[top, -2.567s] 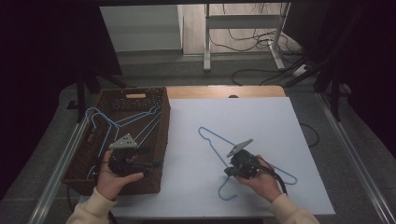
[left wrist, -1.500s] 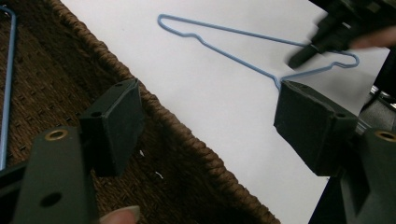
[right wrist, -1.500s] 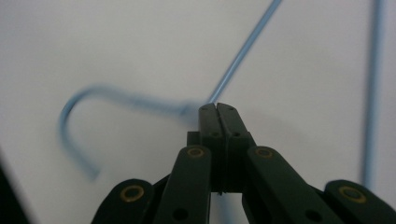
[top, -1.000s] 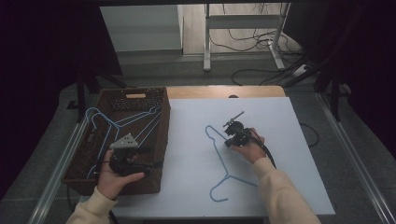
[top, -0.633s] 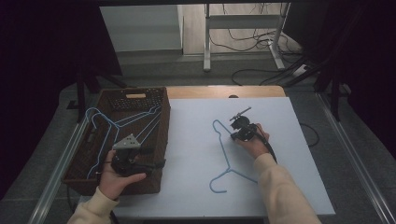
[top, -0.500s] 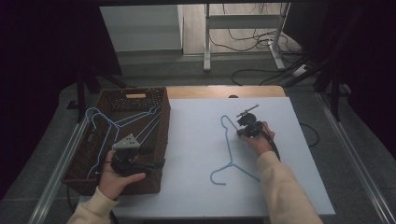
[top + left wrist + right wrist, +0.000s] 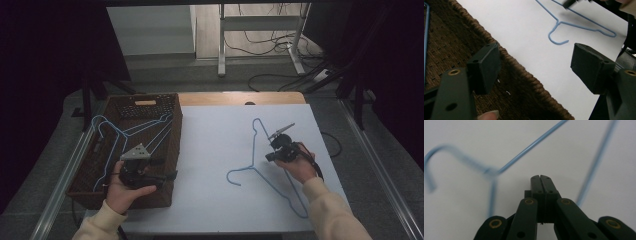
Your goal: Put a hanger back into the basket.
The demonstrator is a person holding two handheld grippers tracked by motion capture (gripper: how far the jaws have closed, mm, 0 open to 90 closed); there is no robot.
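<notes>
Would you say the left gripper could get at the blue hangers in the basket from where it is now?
Probably yes. The left gripper is over the near end of the basket with its jaws wide open, the blue hangers lie exposed just beyond it, and nothing covers them. The basket's rim looks like the only obstacle.

The whole white-topped table point(image 7: 215, 165) is seen from above by the high view, facing forward and down. The left claw view is set close over the brown woven wicker basket point(image 7: 446, 45) rim — looking across to the thin blue wire hanger point(image 7: 574, 25), which is shared with the high view point(image 7: 260, 172) and, very near, the right claw view point(image 7: 529, 147).
</notes>
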